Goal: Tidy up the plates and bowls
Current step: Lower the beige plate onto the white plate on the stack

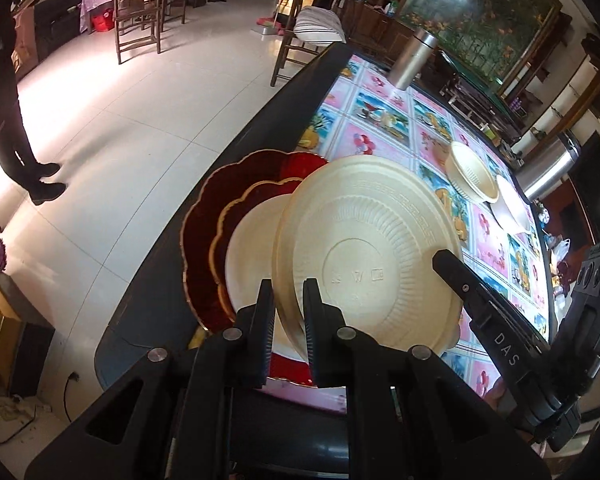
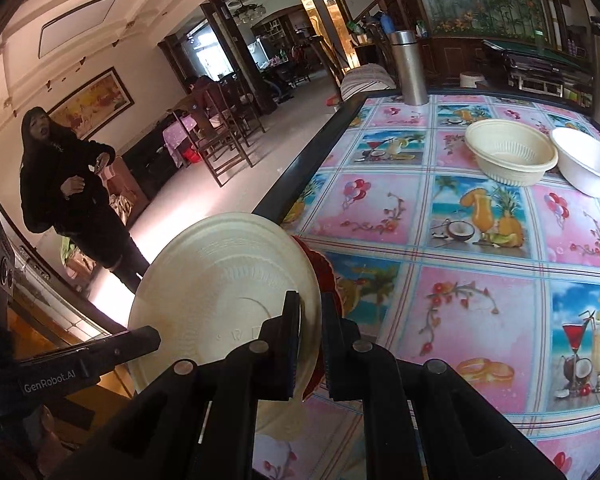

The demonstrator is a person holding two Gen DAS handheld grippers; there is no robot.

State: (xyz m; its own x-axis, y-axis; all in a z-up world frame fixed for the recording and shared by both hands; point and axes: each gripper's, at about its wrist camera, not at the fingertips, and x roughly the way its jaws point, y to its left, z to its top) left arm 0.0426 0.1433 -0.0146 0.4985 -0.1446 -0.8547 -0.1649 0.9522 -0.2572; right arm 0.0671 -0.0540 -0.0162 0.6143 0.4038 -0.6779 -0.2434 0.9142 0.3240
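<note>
Both of my tools grip one cream plate (image 1: 376,256) by its rim, holding it on edge, underside showing, above the near corner of the bench (image 2: 480,288). My left tool (image 1: 287,308) has its fingers pressed together on the plate's lower rim; my right tool (image 2: 312,320) is clamped on the same rim from the other side, its black finger showing across the plate's back in the left wrist view. Just behind the raised plate a stack rests on the bench's dark edge: a large scalloped red plate (image 1: 204,232), a smaller red plate (image 1: 236,216) with a gilt rim on it, and a cream plate (image 1: 256,252) on top. Farther along the patterned cloth, a ribbed cream bowl (image 2: 512,152) and a white bowl (image 2: 588,164) stand touching each other, well apart from the stack. A steel flask (image 2: 410,68) stands at the far edge.
</note>
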